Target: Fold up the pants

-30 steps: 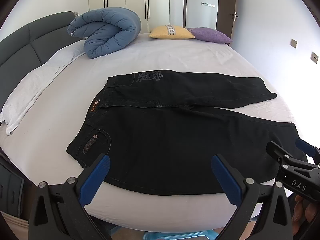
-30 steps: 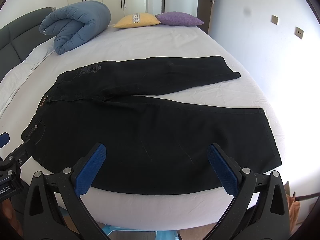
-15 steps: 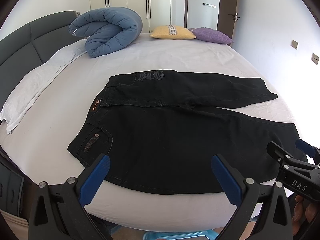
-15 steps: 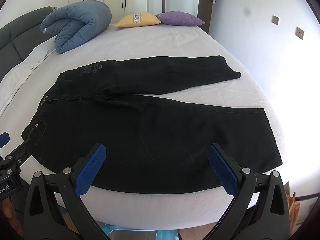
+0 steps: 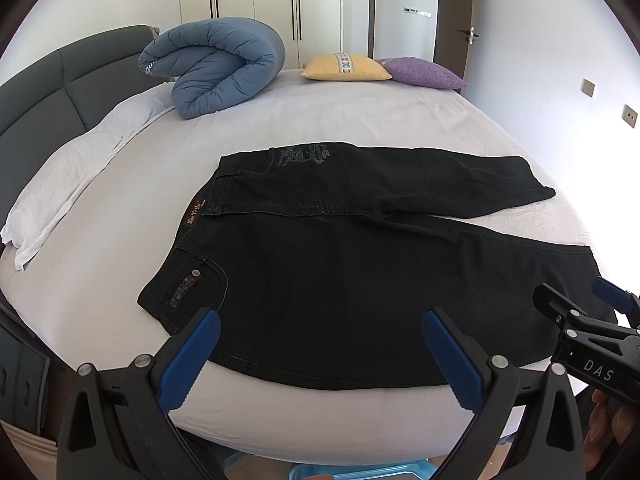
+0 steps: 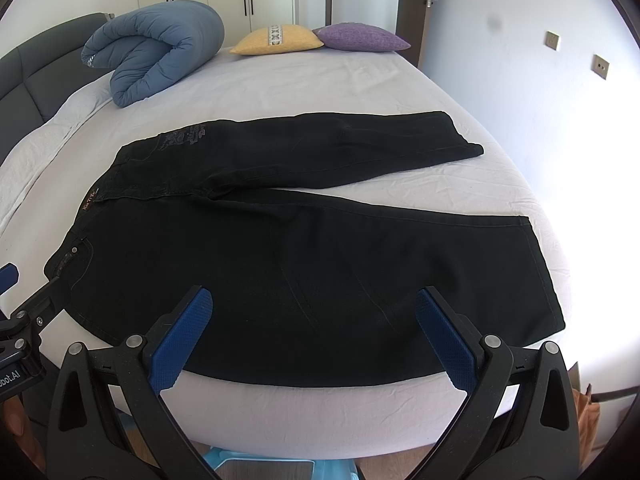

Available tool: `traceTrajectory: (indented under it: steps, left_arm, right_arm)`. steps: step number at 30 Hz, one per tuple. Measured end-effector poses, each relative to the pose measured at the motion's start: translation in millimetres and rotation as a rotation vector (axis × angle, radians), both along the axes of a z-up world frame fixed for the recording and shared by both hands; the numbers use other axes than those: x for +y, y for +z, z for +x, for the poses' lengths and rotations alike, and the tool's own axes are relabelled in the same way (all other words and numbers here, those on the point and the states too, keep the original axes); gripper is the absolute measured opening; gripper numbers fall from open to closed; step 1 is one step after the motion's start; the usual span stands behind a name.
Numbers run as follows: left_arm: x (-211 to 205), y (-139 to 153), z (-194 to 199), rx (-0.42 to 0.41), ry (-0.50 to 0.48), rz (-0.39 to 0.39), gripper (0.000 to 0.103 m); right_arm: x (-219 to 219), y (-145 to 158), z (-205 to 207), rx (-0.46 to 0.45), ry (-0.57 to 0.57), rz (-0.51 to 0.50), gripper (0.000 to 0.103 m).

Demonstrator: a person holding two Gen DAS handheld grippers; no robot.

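Black pants (image 5: 340, 264) lie flat on the white bed, waist to the left, both legs spread to the right; they also show in the right wrist view (image 6: 304, 240). My left gripper (image 5: 320, 354) is open and empty, above the near edge of the pants by the waist half. My right gripper (image 6: 312, 332) is open and empty, above the near leg's front edge. The right gripper also shows at the right edge of the left wrist view (image 5: 588, 320). The left gripper shows at the left edge of the right wrist view (image 6: 16, 304).
A rolled blue duvet (image 5: 216, 68) lies at the back left. A yellow cushion (image 5: 346, 66) and a purple cushion (image 5: 424, 72) lie at the far edge. White pillows (image 5: 76, 168) line the grey headboard (image 5: 48, 92). A wall stands right of the bed.
Both grippers have drifted slightly; the view has shifted a little, with the pants sitting a bit lower and to the right. Both jaws stay open.
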State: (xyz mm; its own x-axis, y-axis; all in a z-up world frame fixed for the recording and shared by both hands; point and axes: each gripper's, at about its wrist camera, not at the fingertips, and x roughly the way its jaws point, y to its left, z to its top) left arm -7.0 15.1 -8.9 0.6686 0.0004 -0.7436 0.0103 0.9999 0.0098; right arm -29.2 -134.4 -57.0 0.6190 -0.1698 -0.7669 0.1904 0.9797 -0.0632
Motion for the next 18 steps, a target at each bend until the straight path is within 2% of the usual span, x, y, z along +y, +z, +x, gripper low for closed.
traceTrajectory:
  steps: [18]
  left_arm:
    - [-3.0,1.1,0.6,-0.001,-0.005,0.005,0.103]
  right_arm:
    - [3.4,-0.6,-0.4,0.004,0.0,-0.001,0.103]
